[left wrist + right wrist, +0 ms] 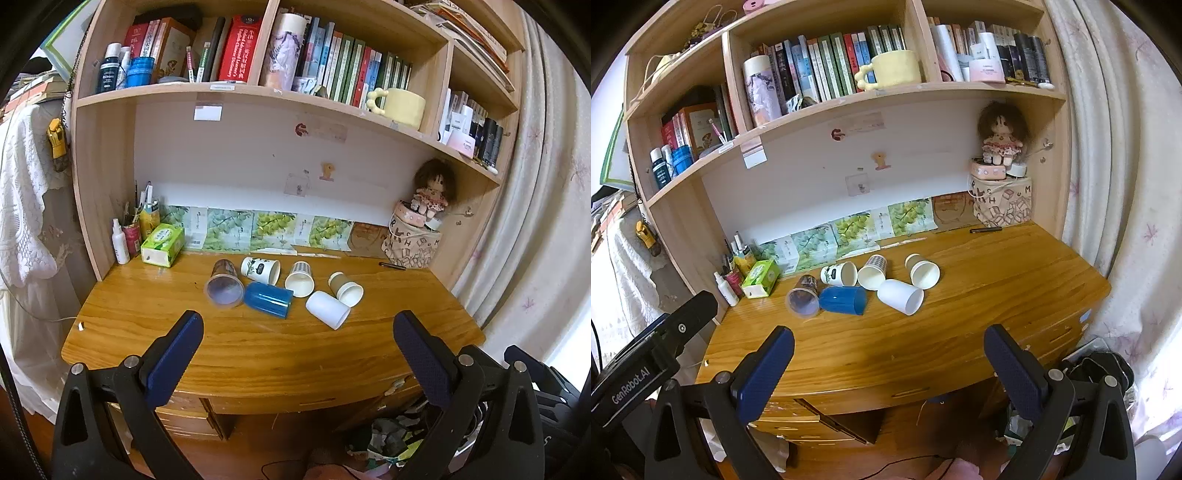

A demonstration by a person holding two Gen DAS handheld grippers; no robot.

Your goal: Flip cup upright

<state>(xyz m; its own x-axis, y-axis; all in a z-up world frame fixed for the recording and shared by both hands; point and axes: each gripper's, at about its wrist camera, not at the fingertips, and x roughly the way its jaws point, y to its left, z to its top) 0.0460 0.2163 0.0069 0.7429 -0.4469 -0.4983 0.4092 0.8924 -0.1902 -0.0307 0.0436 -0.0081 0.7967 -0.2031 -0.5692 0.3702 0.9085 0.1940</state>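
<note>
Together, six cups lie tipped on their sides in a loose cluster near the middle of the wooden desk, toward its back edge. At nine o'clock of the cluster is a clear plastic cup with a dark printed base, its mouth facing the cameras. Just beside it, at its four o'clock and touching or nearly so, lies a blue translucent cup. Behind the blue one, at twelve o'clock, is a white paper cup with a leaf print. To its three o'clock lies a checked-pattern paper cup, mouth toward the cameras. A plain white cup sits at the cluster's five o'clock, and a brown-sleeved paper cup lies at three o'clock, touching the white one.

Both tools hang off the near edge of the desk, well apart from the cups. The left gripper has its blue-padded jaws spread wide and holds nothing. The right gripper is likewise spread wide with nothing between its pads.

A green tissue box stands at the desk's back left, ten o'clock of the cluster, and a doll sits on a container at two o'clock.
</note>
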